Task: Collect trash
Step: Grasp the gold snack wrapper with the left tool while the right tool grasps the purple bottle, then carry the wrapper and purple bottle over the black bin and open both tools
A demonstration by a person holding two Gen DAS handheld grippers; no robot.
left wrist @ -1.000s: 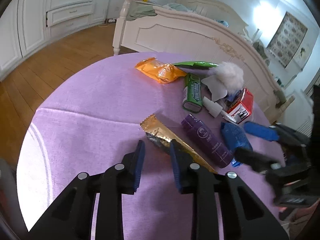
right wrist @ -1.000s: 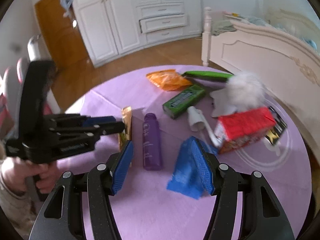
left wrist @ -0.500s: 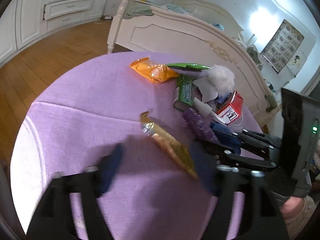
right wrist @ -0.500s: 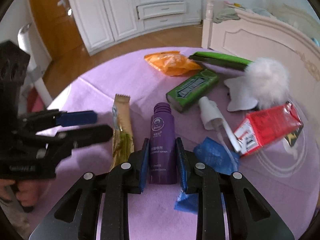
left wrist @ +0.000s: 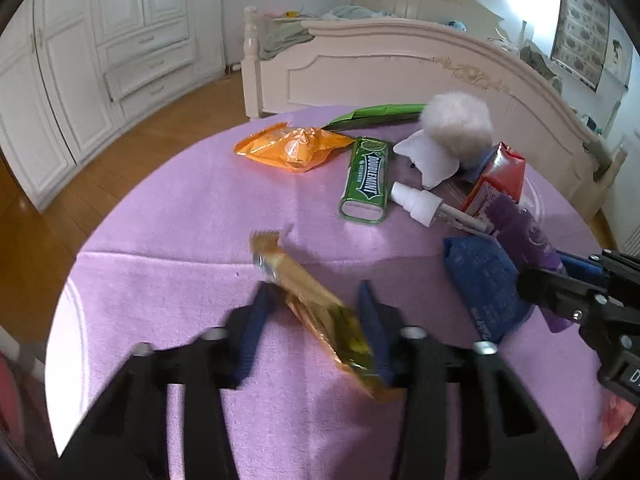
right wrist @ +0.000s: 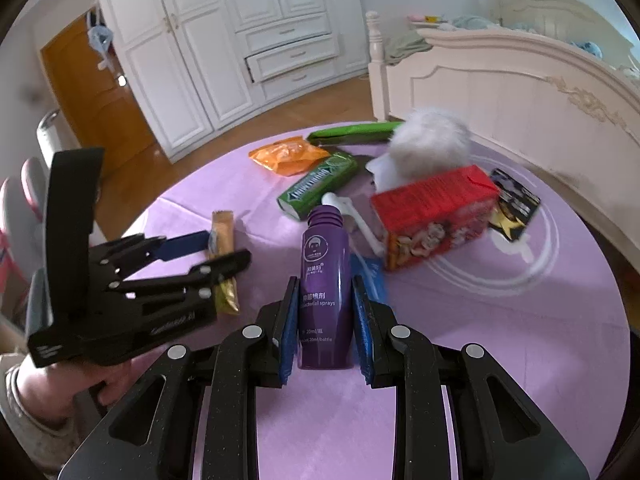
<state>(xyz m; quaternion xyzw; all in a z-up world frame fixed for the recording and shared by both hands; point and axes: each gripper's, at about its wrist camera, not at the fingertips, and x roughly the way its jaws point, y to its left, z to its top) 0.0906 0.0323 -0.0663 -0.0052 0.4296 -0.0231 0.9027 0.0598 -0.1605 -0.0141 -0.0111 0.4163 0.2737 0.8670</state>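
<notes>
On the round purple table (left wrist: 180, 240) lies a gold snack wrapper (left wrist: 312, 304) (right wrist: 224, 228). My left gripper (left wrist: 316, 296) (right wrist: 228, 248) straddles it slantwise, its jaws closing, and both blue pads touch the wrapper's edges. A purple spray bottle (right wrist: 324, 264) (left wrist: 524, 228) sits lengthwise in my right gripper (right wrist: 324, 284) (left wrist: 544, 270), which is shut on its lower half with the neck pointing away. A hand holds the left gripper at the lower left of the right wrist view.
More litter lies beyond: an orange packet (left wrist: 292, 148), a green gum pack (left wrist: 366, 180), a long green wrapper (left wrist: 380, 114), a white spray nozzle (left wrist: 416, 202), a blue packet (left wrist: 484, 280), a red carton (right wrist: 436, 208), a white fluffy ball (left wrist: 456, 128). A bed footboard (left wrist: 400, 72) stands behind.
The left jaws opened wide, moved over the gold wrapper and narrowed around it. The right gripper shifted from the blue packet to the purple bottle and shut on it.
</notes>
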